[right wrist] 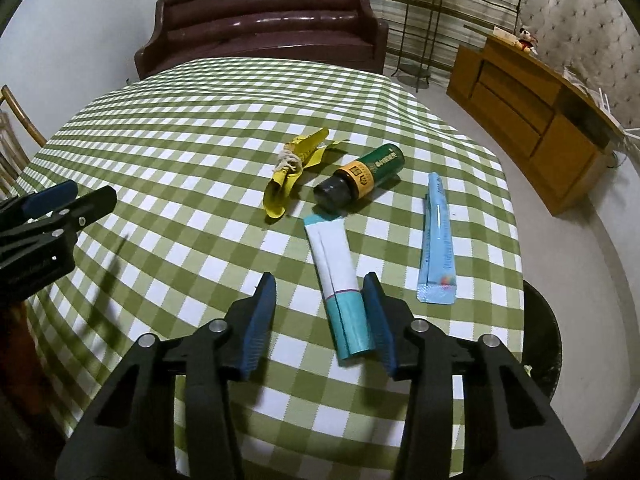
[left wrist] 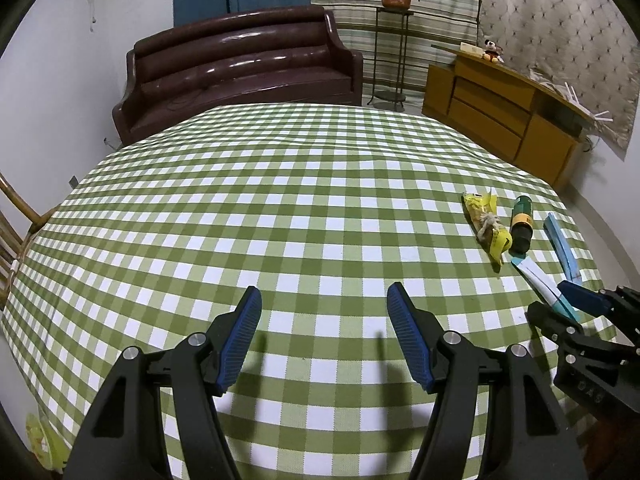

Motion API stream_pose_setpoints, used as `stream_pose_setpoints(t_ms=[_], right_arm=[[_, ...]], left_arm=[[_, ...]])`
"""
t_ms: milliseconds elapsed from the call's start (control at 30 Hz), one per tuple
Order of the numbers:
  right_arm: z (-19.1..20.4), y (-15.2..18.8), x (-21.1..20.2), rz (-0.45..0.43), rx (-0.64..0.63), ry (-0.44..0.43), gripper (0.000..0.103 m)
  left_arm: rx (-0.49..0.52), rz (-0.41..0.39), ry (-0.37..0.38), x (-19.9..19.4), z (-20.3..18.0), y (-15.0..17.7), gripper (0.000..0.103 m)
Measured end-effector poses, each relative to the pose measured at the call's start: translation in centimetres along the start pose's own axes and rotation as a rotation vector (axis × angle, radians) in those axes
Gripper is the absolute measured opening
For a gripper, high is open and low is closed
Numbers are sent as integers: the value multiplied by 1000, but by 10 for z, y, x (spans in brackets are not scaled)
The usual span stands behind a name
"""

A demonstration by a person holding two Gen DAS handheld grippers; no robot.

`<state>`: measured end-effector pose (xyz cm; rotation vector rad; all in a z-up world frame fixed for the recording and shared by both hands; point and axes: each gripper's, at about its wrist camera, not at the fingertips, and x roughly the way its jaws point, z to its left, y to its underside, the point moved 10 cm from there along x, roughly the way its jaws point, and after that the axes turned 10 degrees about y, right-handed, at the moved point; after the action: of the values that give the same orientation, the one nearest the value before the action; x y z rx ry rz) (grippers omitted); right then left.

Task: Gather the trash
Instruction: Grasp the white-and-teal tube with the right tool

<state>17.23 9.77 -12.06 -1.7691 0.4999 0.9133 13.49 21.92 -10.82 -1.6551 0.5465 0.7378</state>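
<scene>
Four pieces of trash lie on the green checked tablecloth (right wrist: 180,140): a white and teal tube (right wrist: 338,264), a crumpled yellow wrapper (right wrist: 294,172), a dark green bottle (right wrist: 360,178) on its side, and a long blue sachet (right wrist: 438,240). My right gripper (right wrist: 319,280) straddles the tube's teal end. Its right finger is against the tube and its left finger stands clear, so it is open. My left gripper (left wrist: 324,288) hangs open over bare cloth, well left of the trash. The left wrist view shows the tube (left wrist: 536,276) between the right gripper's (left wrist: 576,308) fingers.
A round dark bin (right wrist: 540,340) sits below the table's right edge. A brown sofa (left wrist: 240,68) stands behind the table, a wooden cabinet (left wrist: 500,116) at the back right, and a cane chair (right wrist: 12,132) at the left.
</scene>
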Motion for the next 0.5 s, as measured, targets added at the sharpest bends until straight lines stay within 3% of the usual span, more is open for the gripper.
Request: stream_pose_setpoints(t_ms=[100, 300, 500], right_arm=[[-3, -1, -1, 2, 13, 2, 43], [-4, -2, -1, 1, 23, -9, 19], [-7, 0, -3, -7, 50, -20, 16]], left_arm=[[5, 1, 5, 0, -2, 0, 64], [15, 3, 16, 0, -11, 1, 64], [34, 5, 32, 2, -26, 0, 64]])
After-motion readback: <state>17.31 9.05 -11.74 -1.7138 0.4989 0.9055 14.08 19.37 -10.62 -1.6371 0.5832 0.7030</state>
